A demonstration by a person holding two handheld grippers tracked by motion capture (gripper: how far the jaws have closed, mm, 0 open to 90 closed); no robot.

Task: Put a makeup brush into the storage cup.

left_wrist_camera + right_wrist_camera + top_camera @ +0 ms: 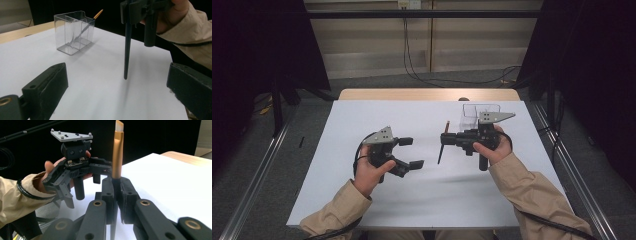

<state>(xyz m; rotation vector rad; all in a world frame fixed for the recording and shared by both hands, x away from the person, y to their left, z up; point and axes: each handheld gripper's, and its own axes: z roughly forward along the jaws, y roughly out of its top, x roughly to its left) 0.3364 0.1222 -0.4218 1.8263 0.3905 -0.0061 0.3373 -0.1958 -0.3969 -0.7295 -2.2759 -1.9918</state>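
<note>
My right gripper (447, 138) is shut on a paintbrush (442, 148) with a dark handle, a copper ferrule (117, 152) and pale bristles. The brush stands nearly upright, bristles up, over the middle of the white table (377, 200). Its handle tip (125, 76) is at or just above the surface; I cannot tell if it touches. My left gripper (412, 152) is open to the left of the brush with nothing between its fingers (47, 85). A clear divided plastic holder (73, 32) stands at the far right (479, 114), with a second orange-ended brush (96, 15) leaning in it.
The white sheet covers a wooden tabletop (427, 94) whose far edge shows bare. Metal rails (262, 165) run along both sides on the floor. Cables (412, 65) trail behind the table.
</note>
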